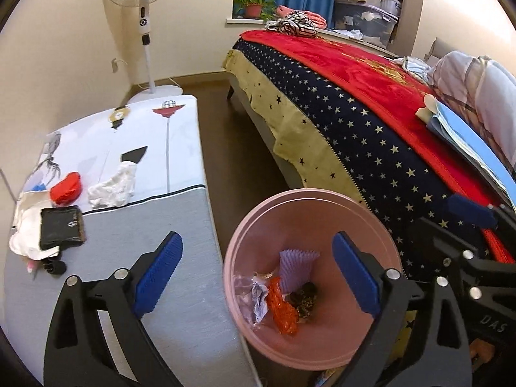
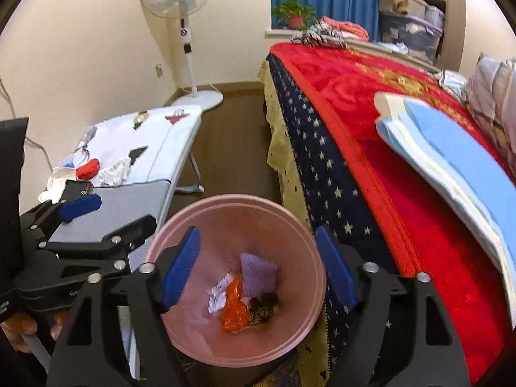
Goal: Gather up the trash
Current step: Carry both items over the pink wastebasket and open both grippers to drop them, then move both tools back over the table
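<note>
Both claws hang over the pink bin [image 2: 309,258] with jaws apart and nothing between them: the right gripper [image 2: 258,267] directly above its mouth, the left gripper [image 1: 258,274] over its rim on the table side. The bin, wedged between bed [image 2: 403,148] and table [image 1: 180,258] within reach of both, already holds an orange wrapper [image 2: 233,314], white paper [image 2: 219,296] and purple liner [image 2: 258,274]. Crumpled tissue [image 1: 114,187] and a red scrap [image 1: 66,187] lie on the table beyond the bin, probably the remaining trash.
</note>
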